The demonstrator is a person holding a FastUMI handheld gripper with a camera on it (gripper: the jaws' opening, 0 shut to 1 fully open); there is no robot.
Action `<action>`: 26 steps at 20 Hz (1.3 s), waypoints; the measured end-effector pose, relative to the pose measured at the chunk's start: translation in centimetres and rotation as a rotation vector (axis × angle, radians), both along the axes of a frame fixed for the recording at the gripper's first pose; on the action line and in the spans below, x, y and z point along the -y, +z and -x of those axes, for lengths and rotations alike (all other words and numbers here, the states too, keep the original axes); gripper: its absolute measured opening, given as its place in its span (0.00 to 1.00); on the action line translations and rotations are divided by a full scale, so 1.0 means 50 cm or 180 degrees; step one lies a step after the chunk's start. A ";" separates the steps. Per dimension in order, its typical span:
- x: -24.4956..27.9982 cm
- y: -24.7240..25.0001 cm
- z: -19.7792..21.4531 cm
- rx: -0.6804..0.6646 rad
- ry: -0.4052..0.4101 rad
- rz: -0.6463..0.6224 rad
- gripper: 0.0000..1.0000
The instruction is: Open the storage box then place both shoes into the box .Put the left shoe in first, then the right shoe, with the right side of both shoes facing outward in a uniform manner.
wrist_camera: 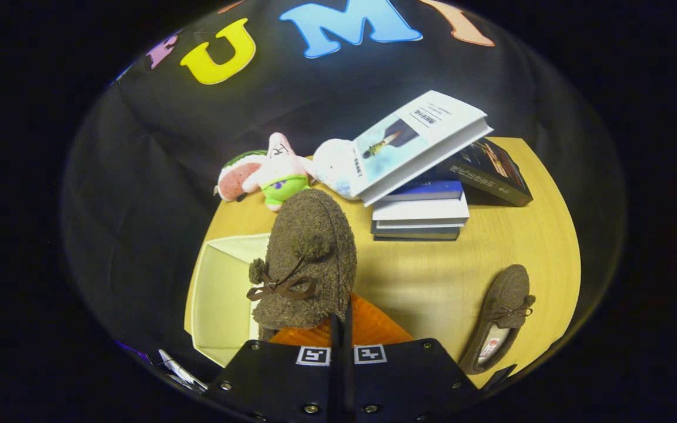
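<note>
My gripper (343, 326) is shut on a brown fuzzy shoe (309, 258), holding it by its heel end with the toe pointing away and its bow and pompoms facing up. The held shoe hangs over the right edge of the open cream storage box (221, 294), which sits just left of the fingers. The second brown shoe (503, 314) lies on the wooden table (432, 276) to the right of the fingers, its opening toward me.
A stack of books (421, 214) stands beyond the held shoe, with an open white book (418, 141) leaning on it and a dark book (488, 170) beside it. Plush toys (274, 173) lie at the table's far side by the black cloth wall.
</note>
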State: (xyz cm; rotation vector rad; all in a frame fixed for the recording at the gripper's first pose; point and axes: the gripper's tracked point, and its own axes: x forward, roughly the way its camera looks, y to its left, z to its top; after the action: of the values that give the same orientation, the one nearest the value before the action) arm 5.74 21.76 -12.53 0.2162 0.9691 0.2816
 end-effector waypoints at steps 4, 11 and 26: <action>-0.108 0.058 0.004 0.0031 0.0177 -0.0165 0.01; -0.289 -0.018 0.025 -0.0217 0.0454 -0.0060 0.00; -0.404 -0.362 0.038 -0.0863 0.0508 0.0869 0.01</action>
State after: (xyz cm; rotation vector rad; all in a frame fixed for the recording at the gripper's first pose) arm 3.86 41.95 -30.63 -0.0760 1.2840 0.2665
